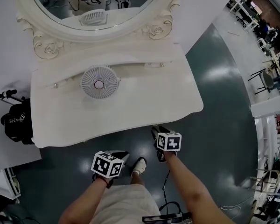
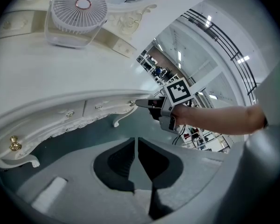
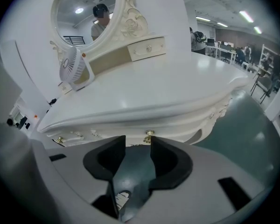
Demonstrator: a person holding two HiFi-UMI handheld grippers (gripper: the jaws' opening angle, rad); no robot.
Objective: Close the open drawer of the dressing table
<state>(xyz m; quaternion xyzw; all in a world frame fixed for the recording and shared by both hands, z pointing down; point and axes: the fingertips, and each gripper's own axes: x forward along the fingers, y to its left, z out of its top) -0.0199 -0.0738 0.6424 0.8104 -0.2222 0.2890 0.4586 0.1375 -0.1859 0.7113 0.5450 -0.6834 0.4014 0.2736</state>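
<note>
Right gripper view: right gripper (image 3: 137, 141) is released and empty, jaws parted just short of the gold knob (image 3: 149, 135) on the drawer (image 3: 165, 130), which sits under the table (image 3: 177, 87) edge looking flush (probably done), while the left gripper (image 2: 136, 141) hangs clenched and empty.

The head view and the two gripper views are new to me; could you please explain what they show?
A person holds a gripper in each hand; there is no robot arm. The head view looks down from the person's head at a white dressing table with a small fan on it. The other two cameras ride on the grippers. The left gripper is shut and empty. The right gripper is open, empty, its tips near a gold drawer knob.
</note>
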